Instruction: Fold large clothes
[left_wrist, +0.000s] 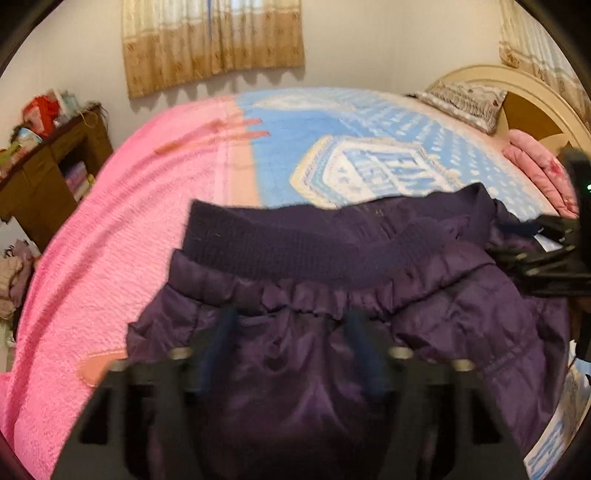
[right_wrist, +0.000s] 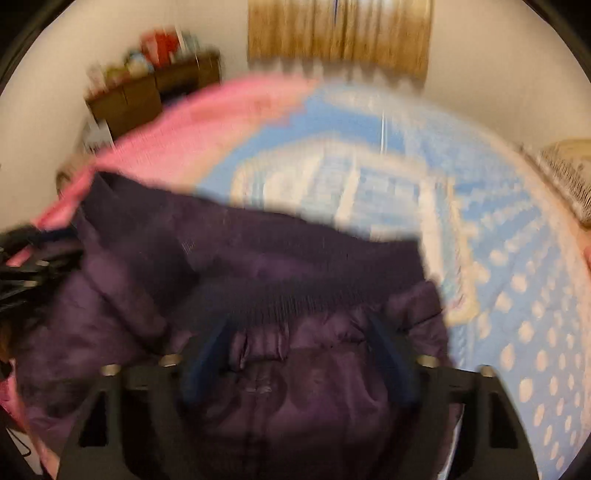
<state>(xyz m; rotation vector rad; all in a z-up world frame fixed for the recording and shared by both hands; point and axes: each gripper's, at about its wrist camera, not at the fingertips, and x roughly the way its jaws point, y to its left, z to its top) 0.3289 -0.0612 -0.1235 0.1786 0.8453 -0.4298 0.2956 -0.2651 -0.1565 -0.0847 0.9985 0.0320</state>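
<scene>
A dark purple puffer jacket (left_wrist: 461, 314) with a ribbed knit band (left_wrist: 295, 243) lies bunched on the bed at the near edge. My left gripper (left_wrist: 290, 317) hovers over its gathered seam, fingers spread apart, with fabric under and between them but not pinched. In the blurred right wrist view the same jacket (right_wrist: 129, 295) fills the lower half. My right gripper (right_wrist: 299, 321) stands open above the ribbed band (right_wrist: 295, 295). The right gripper's black body (left_wrist: 554, 254) shows at the right edge of the left wrist view.
The bed carries a pink blanket (left_wrist: 110, 240) beside a blue and white patterned one (left_wrist: 332, 122). A pillow (left_wrist: 465, 99), a folded pink quilt (left_wrist: 543, 166) and a cream headboard (left_wrist: 535, 92) lie far right. A cluttered wooden desk (left_wrist: 48, 177) stands at left.
</scene>
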